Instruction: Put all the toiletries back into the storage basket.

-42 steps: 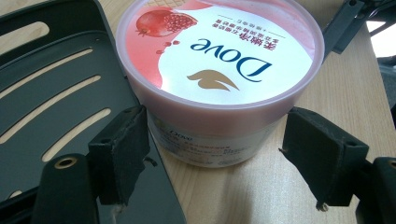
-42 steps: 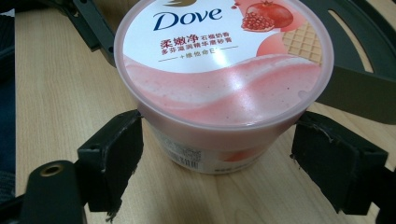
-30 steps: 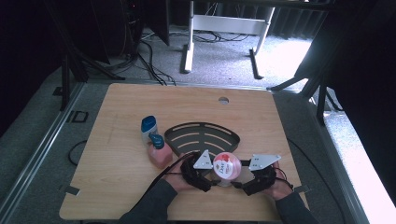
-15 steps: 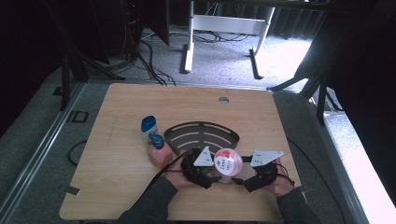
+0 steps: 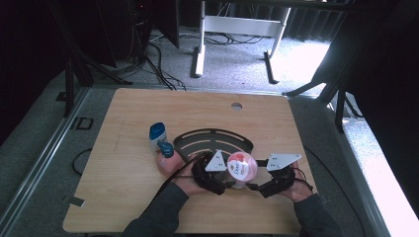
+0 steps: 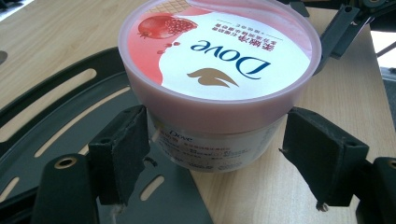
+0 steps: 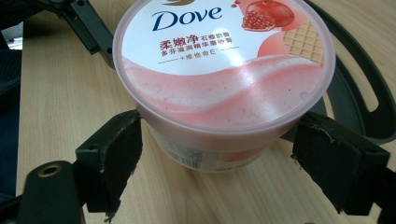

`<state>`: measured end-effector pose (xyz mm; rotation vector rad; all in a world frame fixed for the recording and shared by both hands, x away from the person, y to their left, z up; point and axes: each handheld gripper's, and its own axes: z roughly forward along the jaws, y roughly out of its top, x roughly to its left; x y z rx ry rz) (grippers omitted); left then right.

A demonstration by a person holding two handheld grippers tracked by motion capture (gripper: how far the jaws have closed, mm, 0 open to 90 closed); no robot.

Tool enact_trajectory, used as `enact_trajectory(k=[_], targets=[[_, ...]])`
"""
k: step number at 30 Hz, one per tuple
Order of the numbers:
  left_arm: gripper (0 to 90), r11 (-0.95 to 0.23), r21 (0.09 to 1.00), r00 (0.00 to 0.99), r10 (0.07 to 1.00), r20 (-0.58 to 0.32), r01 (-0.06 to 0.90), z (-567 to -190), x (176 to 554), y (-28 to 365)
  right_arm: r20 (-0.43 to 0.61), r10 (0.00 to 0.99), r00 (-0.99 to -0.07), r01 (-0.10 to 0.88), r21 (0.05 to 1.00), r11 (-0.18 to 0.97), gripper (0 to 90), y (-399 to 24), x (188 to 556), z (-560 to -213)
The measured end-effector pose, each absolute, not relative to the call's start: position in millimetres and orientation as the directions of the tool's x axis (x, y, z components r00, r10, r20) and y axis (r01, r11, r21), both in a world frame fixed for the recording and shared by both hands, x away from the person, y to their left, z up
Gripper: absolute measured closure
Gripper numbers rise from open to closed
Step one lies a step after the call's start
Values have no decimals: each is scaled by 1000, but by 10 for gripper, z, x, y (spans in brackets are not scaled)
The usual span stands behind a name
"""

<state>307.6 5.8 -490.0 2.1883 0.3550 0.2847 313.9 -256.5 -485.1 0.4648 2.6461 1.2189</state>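
Observation:
A Dove tub (image 5: 239,167) with a pink pomegranate lid sits at the table's front middle, at the near edge of a black slotted tray (image 5: 212,136). My left gripper (image 5: 228,183) reaches it from the left and my right gripper (image 5: 253,186) from the right. In the left gripper view the jaws of the left gripper (image 6: 215,144) straddle the tub (image 6: 219,60) below its lid, with a small gap at the right jaw. In the right gripper view both jaws of the right gripper (image 7: 217,144) press against the tub (image 7: 224,60) under the lid rim.
A blue-capped white bottle (image 5: 158,133) and a smaller blue-capped pink one (image 5: 166,149) stand left of the tray. A round hole (image 5: 236,105) lies in the tabletop at the back. Bare wood surrounds the tray (image 6: 46,116) on all sides.
The tub and both grippers have shifted slightly away from the front edge, toward the tray.

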Motion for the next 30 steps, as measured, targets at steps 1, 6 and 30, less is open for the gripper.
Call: enact_trajectory(k=[1, 6, 30], targets=[[234, -575, 804, 931, 356, 76, 154, -4899, 3085, 65, -45, 356, -933, 198, 764, 614, 160, -2556, 3156, -4840], [234, -564, 809, 928, 366, 67, 164, -4893, 3114, 82, -58, 346, -936, 183, 761, 622, 159, -2537, 3199, -4814], [234, -561, 811, 908, 407, 97, 165, -4833, 3222, 61, -79, 323, -943, 160, 744, 649, 147, -2502, 3415, -4727]])
